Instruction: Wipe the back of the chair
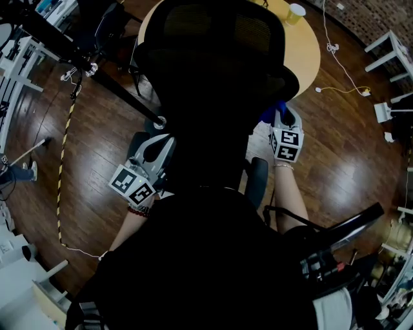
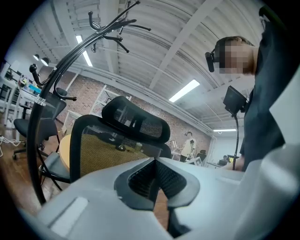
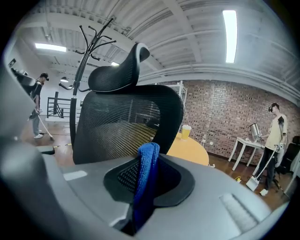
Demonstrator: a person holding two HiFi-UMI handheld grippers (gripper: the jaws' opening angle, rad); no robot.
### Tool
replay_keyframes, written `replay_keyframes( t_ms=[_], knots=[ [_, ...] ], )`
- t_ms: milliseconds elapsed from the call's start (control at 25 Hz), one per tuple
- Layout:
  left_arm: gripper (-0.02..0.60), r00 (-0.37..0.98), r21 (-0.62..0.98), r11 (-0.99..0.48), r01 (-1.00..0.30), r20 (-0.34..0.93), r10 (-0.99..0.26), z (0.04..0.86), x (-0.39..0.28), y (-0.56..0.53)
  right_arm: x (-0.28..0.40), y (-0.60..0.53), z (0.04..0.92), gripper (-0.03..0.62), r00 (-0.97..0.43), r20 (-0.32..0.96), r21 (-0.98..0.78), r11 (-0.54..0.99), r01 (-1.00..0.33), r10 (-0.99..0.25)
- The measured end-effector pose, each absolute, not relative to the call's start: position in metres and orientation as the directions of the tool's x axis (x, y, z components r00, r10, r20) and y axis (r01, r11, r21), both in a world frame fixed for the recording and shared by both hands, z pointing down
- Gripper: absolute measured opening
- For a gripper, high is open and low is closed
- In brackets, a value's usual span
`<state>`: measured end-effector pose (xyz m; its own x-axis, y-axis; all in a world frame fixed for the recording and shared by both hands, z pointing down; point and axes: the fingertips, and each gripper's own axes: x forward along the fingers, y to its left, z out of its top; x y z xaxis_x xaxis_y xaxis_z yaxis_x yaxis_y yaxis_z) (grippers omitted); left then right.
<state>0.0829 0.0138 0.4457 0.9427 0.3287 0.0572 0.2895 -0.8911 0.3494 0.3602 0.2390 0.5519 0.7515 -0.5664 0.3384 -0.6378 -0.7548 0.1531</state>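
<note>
A black mesh chair point(image 1: 219, 64) stands in front of me on a wooden floor point(image 1: 84, 148), its back towards me and its headrest point(image 3: 117, 72) on top, with one of my tongs to either side of it in the head view. My right tongs point(image 3: 149, 161), at the chair's right edge, are clamped on a blue cloth point(image 3: 143, 187), which stands up from between the jaws in a folded ridge. In the right gripper view the cloth's top lines up with the lower part of the mesh back; whether it touches the mesh I cannot tell. My left tongs point(image 2: 154, 161) hang lower at the chair's left side, jaws pressed together with nothing between them, and they point up at the chair back from below. Beyond the chair stands a round yellow table point(image 1: 306, 51) with a cup point(image 1: 295, 11) on its far side. A black coat rack point(image 2: 70, 61) rises just left of the chair, its curved arms spread under the white ceiling. Behind it all runs a brick wall, and at the far right of the right gripper view a person in a light shirt stands near it.
</note>
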Motion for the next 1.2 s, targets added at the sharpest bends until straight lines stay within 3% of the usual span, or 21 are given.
replay_keyframes(
  t_ms=[480, 960, 1200],
  knots=[
    [0.006, 0.938, 0.338, -0.893, 0.296, 0.075, 0.339, 0.449, 0.077, 0.002, 0.359, 0.219, 0.557, 0.038, 0.760, 0.330, 0.181, -0.752, -0.633, -0.560],
    [0.006, 0.950, 0.367, -0.894, 0.255, 0.078, 0.303, 0.443, 0.050, -0.064, 0.353, 0.196, 0.542, 0.038, 0.837, 0.305, 0.192, -0.831, -0.522, -0.455],
    [0.006, 0.951, 0.382, -0.888, 0.255, 0.066, 0.301, 0.449, 0.057, -0.093, 0.354, 0.164, 0.547, 0.040, 0.813, 0.325, 0.205, -0.804, -0.559, -0.482]
  ],
)
